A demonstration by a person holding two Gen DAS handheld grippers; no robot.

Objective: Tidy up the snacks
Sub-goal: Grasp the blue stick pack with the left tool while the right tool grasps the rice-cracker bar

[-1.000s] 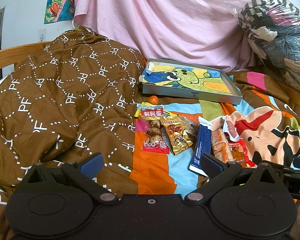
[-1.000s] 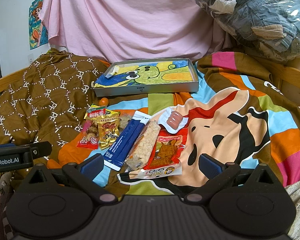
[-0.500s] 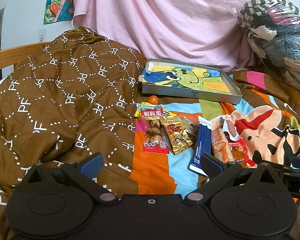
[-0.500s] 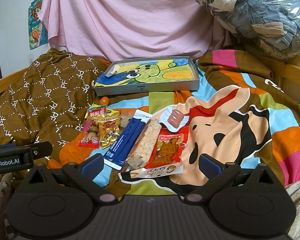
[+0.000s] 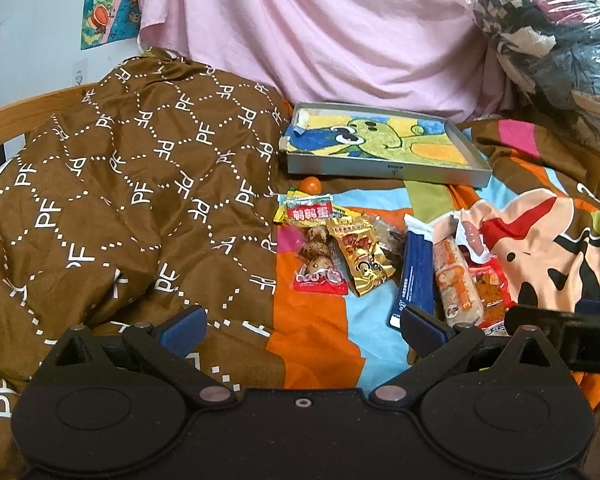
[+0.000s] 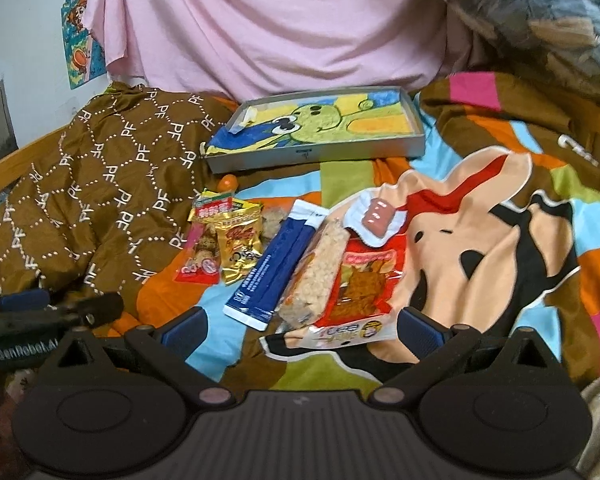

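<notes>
Left gripper (image 5: 302,326) jaws apart, empty, above the bedspread (image 5: 316,340). Right gripper (image 6: 300,326) jaws apart, empty. Snack packets (image 6: 296,264) lie clustered at 12 o'clock of the right gripper, near it. Tray (image 6: 312,156) beyond them, also 12 o'clock.

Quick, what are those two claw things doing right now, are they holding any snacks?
Left gripper: open, holding nothing, above the colourful cartoon bedspread.
Right gripper: open, holding nothing; the red-and-white snack packet lies just ahead of it.
</notes>
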